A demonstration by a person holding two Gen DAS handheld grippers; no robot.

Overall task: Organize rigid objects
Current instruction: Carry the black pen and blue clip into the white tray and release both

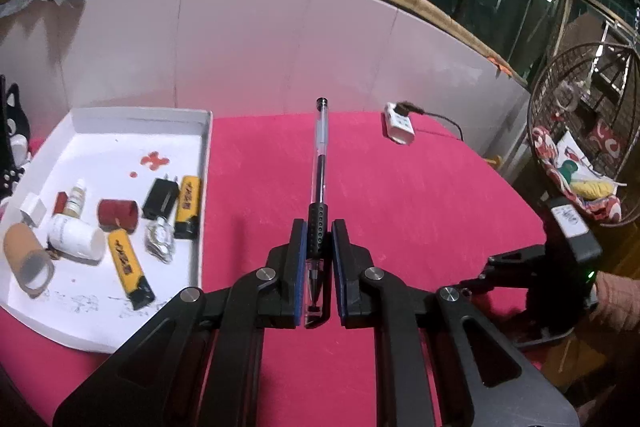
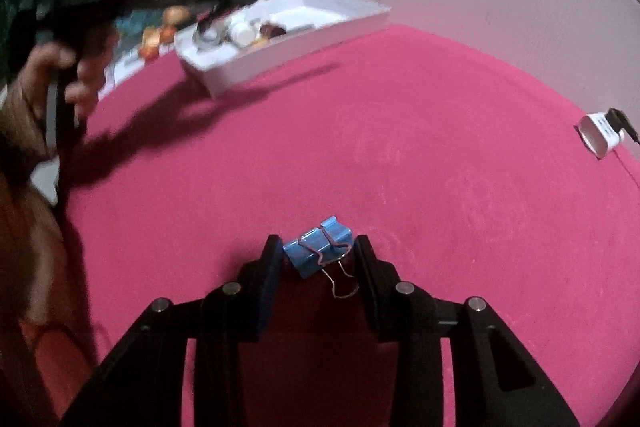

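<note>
Pink cloth covers the bench (image 1: 400,207). One pen (image 1: 319,187) sits between the two fingers of the left gripper (image 1: 319,251), which is squeezed tight on the pen's black grip. The pen's tip points back toward the camera and its far end sticks out ahead, above the cloth.

To the left of that gripper lies one white tray (image 1: 120,119). In it I count two yellow lighters (image 1: 130,269), one black plug (image 1: 161,198), one dark red roll (image 1: 118,215), one brown tube (image 1: 28,261), one white bottle (image 1: 76,237), one small dropper bottle (image 1: 76,201), one small white box (image 1: 34,209) and one shiny silver thing (image 1: 160,241). Ahead and to the right lies one white charger (image 1: 398,125) with a black cable.

Only the right wrist view shows the blue binder clips (image 2: 318,245). They look like two, side by side on the cloth, with wire handles pointing back. The right gripper (image 2: 318,249) has a finger on each side of them, touching or very nearly; I cannot tell if it squeezes. That view also shows the person's left hand (image 2: 60,83) holding the other gripper, up and to the left, with the pen sticking out over the tray.
</note>
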